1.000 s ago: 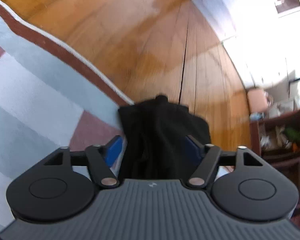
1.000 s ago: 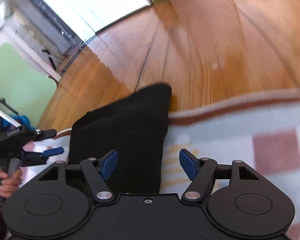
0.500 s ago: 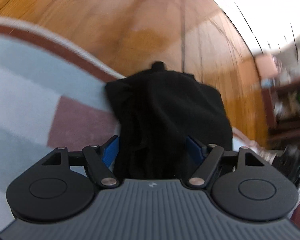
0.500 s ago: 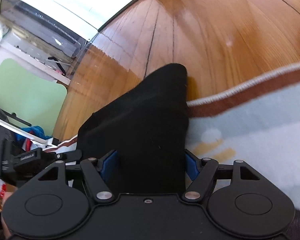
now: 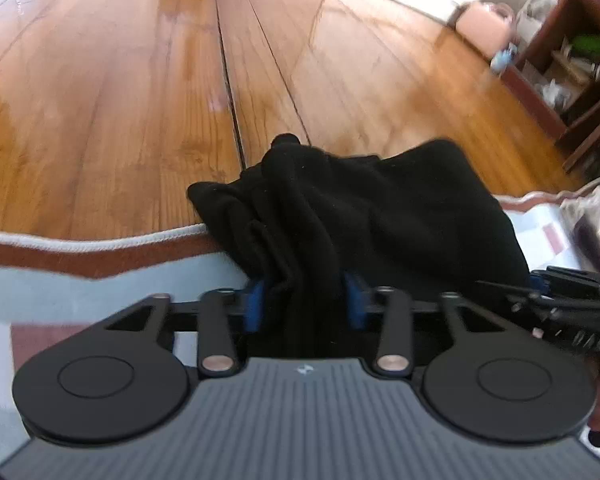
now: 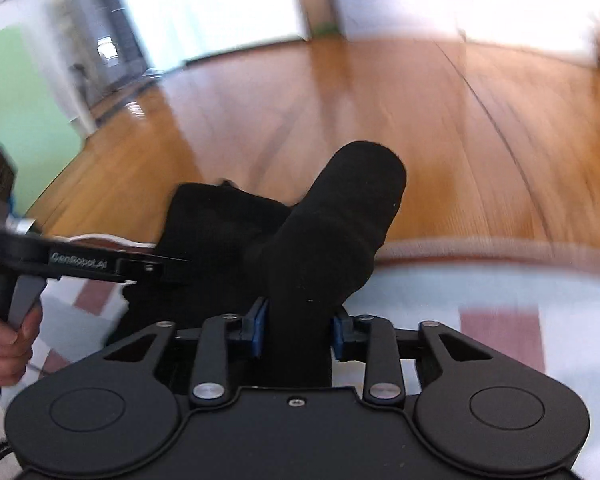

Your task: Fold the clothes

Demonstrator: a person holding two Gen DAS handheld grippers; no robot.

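A black garment (image 5: 380,216) lies bunched over the far edge of a patterned rug (image 5: 100,280), partly on the wooden floor. My left gripper (image 5: 304,300) is shut on a folded bundle of its cloth between the blue pads (image 5: 254,302). In the right wrist view the same black garment (image 6: 332,232) rises in a thick roll, and my right gripper (image 6: 298,330) is shut on it. The left gripper's body (image 6: 80,264) shows at the left of that view, held by a hand (image 6: 8,340). The right gripper (image 5: 560,300) appears at the right edge of the left view.
Wooden floor (image 5: 120,80) stretches beyond the rug's brown and white border (image 5: 100,244). A dark wooden shelf unit (image 5: 572,72) and a pink container (image 5: 484,26) stand at the far right. A green wall (image 6: 16,92) and bright window (image 6: 204,4) lie far left.
Both grippers have closed on the black garment; a second ago both stood open around it. The cloth is now lifted and bunched into a roll, and the two grippers have come closer together.
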